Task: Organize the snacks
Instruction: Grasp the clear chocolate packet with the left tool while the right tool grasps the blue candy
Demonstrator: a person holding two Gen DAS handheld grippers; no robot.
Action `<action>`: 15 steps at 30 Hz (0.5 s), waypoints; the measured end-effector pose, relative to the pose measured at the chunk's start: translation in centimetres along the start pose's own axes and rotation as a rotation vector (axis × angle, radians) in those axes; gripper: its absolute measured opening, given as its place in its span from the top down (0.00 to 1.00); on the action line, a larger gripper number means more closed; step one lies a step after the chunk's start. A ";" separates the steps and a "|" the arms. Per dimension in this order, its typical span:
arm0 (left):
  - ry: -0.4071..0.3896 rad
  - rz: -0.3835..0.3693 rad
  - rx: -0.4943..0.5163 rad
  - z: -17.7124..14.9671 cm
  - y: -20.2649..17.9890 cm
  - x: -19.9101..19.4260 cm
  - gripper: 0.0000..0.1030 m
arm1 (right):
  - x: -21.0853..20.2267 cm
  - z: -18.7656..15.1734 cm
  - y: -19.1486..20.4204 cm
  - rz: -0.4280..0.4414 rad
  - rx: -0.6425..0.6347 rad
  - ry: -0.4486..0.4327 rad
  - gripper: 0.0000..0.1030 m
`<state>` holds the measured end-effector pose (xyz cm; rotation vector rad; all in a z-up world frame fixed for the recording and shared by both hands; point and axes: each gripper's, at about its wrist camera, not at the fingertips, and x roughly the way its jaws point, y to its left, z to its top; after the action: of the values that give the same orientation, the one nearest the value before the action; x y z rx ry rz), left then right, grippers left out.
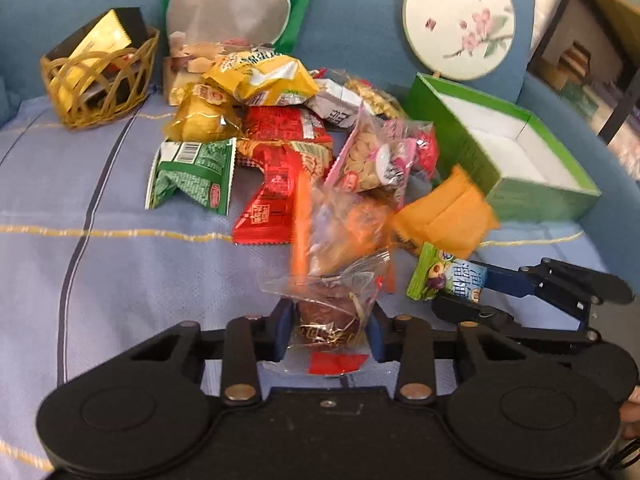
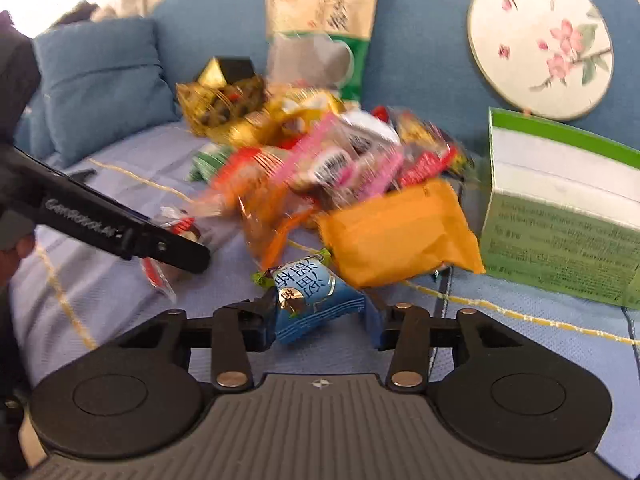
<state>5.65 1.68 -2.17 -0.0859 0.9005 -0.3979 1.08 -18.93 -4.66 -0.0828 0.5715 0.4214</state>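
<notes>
A heap of snack packets (image 1: 280,128) lies on the striped blue sofa cover (image 1: 120,260). At the bottom of the left wrist view, my left gripper (image 1: 330,334) is shut on a clear-wrapped dark red snack (image 1: 328,312) at the heap's near edge. My right gripper (image 2: 320,320) is shut on a blue and green snack packet (image 2: 310,300), which tilts up between its fingers. In the left wrist view the right gripper (image 1: 464,292) reaches in from the right with that packet (image 1: 448,274). In the right wrist view the left gripper (image 2: 188,250) comes in from the left.
An open green box (image 1: 540,200) with a white inside stands right of the heap, and an orange packet (image 1: 444,216) lies before it. A wicker basket (image 1: 100,92) holding a black and gold box sits back left. A tall snack bag (image 1: 236,8) and round flowered fan (image 1: 460,20) lean on the backrest.
</notes>
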 end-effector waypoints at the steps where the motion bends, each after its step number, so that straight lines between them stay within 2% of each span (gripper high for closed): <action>1: -0.003 -0.005 0.007 0.0 -0.3 -0.8 0.73 | -0.9 0.4 0.2 0.001 -0.011 -0.033 0.29; 5: -0.064 -0.034 0.057 1.1 -2.3 -4.2 0.74 | -3.5 2.2 -0.2 -0.018 -0.002 -0.164 0.29; 9: -0.169 -0.092 0.101 4.2 -5.1 -6.1 0.73 | -4.5 4.8 -2.8 -0.132 0.010 -0.257 0.28; 13: -0.229 -0.133 0.150 7.7 -8.7 -4.3 0.73 | -4.1 6.9 -7.2 -0.246 0.068 -0.297 0.28; 15: -0.229 -0.159 0.151 9.1 -10.3 -2.5 0.73 | -3.4 7.0 -9.2 -0.328 0.072 -0.303 0.28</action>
<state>8.27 -7.75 7.85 -0.0630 0.6373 -0.5909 5.79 -27.18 2.64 -0.0413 0.2663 0.0901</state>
